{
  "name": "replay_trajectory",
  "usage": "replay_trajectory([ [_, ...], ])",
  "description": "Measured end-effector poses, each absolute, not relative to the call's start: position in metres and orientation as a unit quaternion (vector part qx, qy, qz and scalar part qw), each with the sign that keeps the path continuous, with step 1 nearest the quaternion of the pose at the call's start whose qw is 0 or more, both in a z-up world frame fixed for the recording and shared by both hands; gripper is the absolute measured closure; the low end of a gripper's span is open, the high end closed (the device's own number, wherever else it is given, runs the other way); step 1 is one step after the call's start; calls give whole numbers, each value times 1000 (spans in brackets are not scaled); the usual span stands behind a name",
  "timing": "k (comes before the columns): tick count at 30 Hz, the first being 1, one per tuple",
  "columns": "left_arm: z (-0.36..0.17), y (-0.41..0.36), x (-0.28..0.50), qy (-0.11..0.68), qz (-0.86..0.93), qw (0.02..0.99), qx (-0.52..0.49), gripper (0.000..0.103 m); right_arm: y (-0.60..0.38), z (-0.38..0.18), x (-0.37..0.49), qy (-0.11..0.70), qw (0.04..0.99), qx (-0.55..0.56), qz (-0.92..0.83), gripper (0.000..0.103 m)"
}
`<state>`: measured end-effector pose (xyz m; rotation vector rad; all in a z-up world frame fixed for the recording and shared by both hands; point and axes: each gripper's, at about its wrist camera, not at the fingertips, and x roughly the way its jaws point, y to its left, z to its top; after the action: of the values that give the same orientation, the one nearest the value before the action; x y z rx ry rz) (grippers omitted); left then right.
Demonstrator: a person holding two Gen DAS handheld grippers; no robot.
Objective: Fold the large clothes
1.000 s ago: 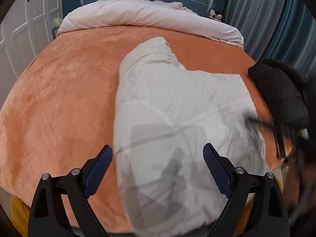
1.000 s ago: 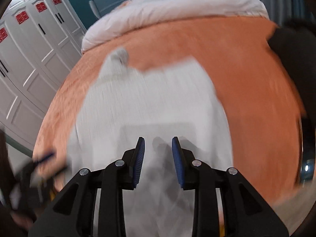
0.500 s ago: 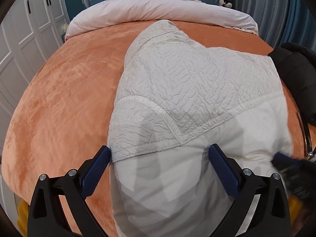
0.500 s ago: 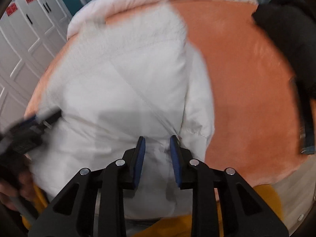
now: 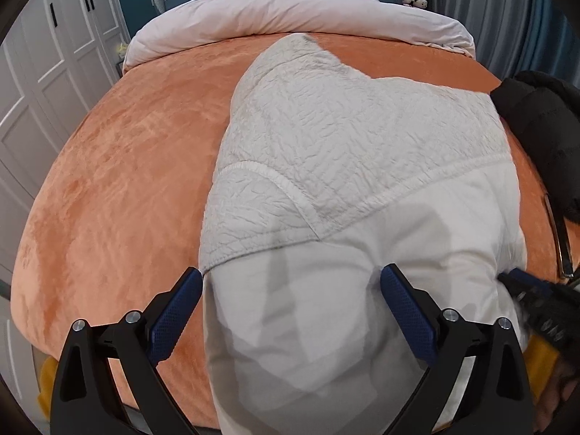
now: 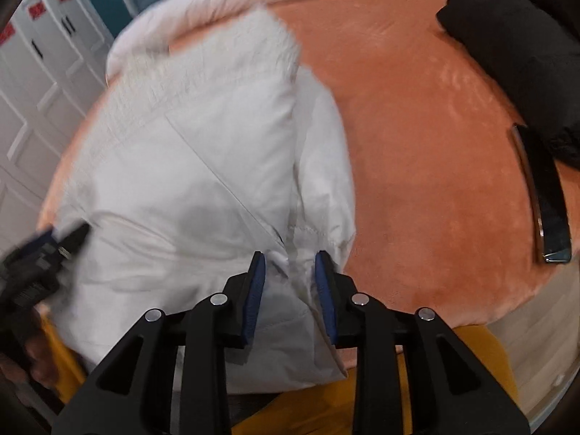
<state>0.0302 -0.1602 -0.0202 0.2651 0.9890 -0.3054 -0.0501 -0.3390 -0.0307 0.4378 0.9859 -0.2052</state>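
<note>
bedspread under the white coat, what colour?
Orange bedspread, plush and plain; clearest in the left wrist view.

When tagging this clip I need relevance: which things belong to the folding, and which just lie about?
Job: white jacket, left gripper, right gripper.
Lying about: black garment, pink duvet, dark strap, orange bedspread.

White jacket [image 5: 348, 166], crinkle-textured on its upper panel, smooth and plain below. Orange bedspread [image 5: 119, 181] under it, pale pink duvet [image 5: 290, 11] beyond. Black garment [image 6: 514, 54] at right. Blue pads on black grippers. Yellow below, perhaps trousers [image 6: 471, 348].
</note>
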Motion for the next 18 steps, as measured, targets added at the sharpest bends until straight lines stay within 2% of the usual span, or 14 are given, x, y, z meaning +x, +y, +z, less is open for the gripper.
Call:
replay_trajectory([
  [7,-14,-168,21,472,-158,857,130,7,-366,5,-36,417,870,245,-101,74],
  [12,-13,-175,18,471,-154,857,138,7,-369,25,22,389,886,224,-116,74],
  [15,-14,-177,19,471,-153,857,140,7,-368,-1,62,445,867,186,-125,76],
  [18,-14,-180,20,465,-155,860,140,5,-372,-47,79,483,842,206,-121,73],
])
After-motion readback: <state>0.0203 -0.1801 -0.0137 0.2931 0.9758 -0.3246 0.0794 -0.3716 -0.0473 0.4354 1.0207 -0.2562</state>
